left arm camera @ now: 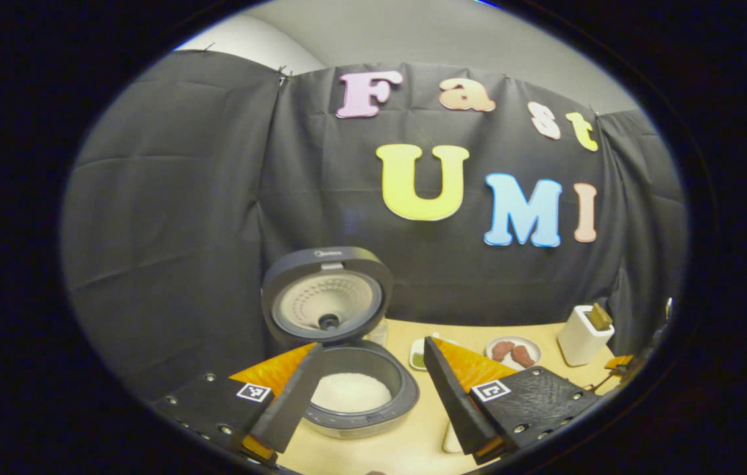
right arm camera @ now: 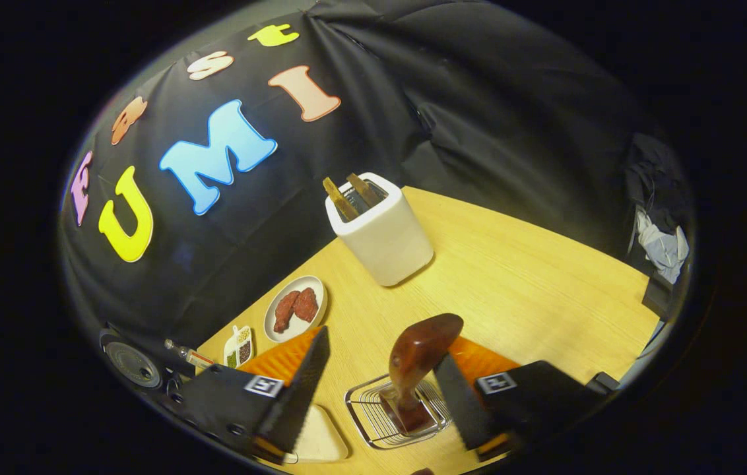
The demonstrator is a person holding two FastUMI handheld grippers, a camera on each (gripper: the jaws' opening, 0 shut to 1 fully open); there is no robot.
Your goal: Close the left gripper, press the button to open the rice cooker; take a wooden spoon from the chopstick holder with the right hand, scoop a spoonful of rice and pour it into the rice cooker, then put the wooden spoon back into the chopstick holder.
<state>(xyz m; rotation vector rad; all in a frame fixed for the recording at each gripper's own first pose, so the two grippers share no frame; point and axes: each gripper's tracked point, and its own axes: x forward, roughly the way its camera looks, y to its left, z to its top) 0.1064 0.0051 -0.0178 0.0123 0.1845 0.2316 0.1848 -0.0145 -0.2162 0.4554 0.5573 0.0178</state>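
Wooden table (right arm camera: 532, 277): wooden spoon (right arm camera: 416, 359) in chopstick holder (right arm camera: 373, 415), between open right tool (right arm camera: 380, 369) fingers.

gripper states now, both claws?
Left claw: open, holding nothing.
Right claw: open, wooden spoon between fingers, not gripped.

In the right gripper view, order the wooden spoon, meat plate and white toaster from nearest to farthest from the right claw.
1. wooden spoon: standing in the wire holder, between the open right claw's fingers.
2. meat plate: farther off, on the left, near the cloth wall.
3. white toaster: farthest, straight ahead at the table's back.
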